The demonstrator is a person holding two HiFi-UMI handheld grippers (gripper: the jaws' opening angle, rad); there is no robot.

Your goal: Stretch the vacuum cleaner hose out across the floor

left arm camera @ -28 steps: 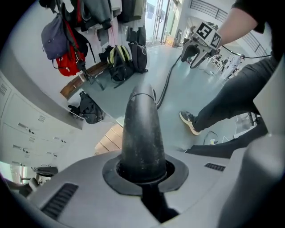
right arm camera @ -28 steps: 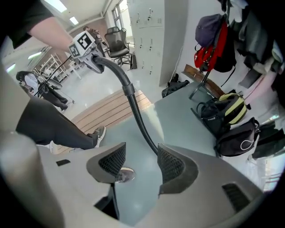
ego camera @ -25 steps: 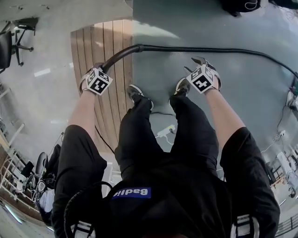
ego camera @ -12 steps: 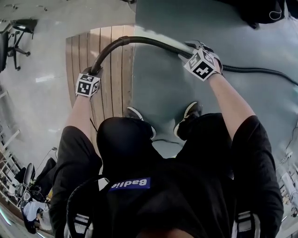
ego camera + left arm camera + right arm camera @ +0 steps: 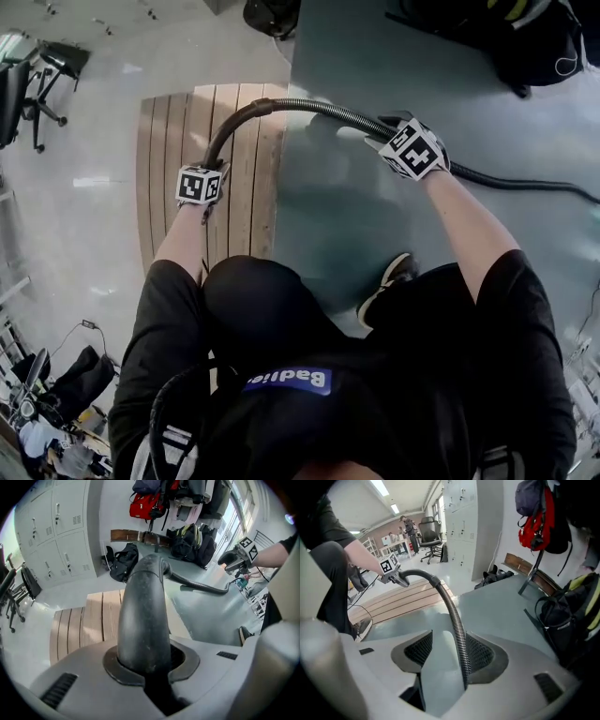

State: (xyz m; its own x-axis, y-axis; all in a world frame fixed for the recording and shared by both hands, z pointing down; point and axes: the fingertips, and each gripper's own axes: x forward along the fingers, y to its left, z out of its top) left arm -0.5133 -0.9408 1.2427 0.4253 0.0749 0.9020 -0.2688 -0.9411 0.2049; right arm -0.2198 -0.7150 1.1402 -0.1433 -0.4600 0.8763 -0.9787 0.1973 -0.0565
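Note:
The vacuum hose (image 5: 281, 104) is black, with a smooth stiff end and a ribbed length. It arches over the floor from my left gripper (image 5: 201, 184) to my right gripper (image 5: 411, 148), then trails off right. In the left gripper view the stiff hose end (image 5: 143, 616) fills the notch of my left gripper (image 5: 145, 662). Its jaws are opening but still touch the tube. In the right gripper view the ribbed hose (image 5: 453, 613) runs between the wide jaws of my right gripper (image 5: 445, 665). It lies along the right pad, with a gap on its left.
A wooden slat platform (image 5: 178, 141) lies under the left gripper, beside a grey-green mat (image 5: 356, 225). Dark bags (image 5: 525, 33) sit at the far right, an office chair (image 5: 37, 66) at the far left. Lockers (image 5: 56, 527) and a red backpack (image 5: 146, 506) line the wall. My shoe (image 5: 396, 275) is on the mat.
My right gripper has moved up from beside my foot onto the hose and now straddles it. The person has stepped forward, and the hose between the grippers has bent into a tighter arch.

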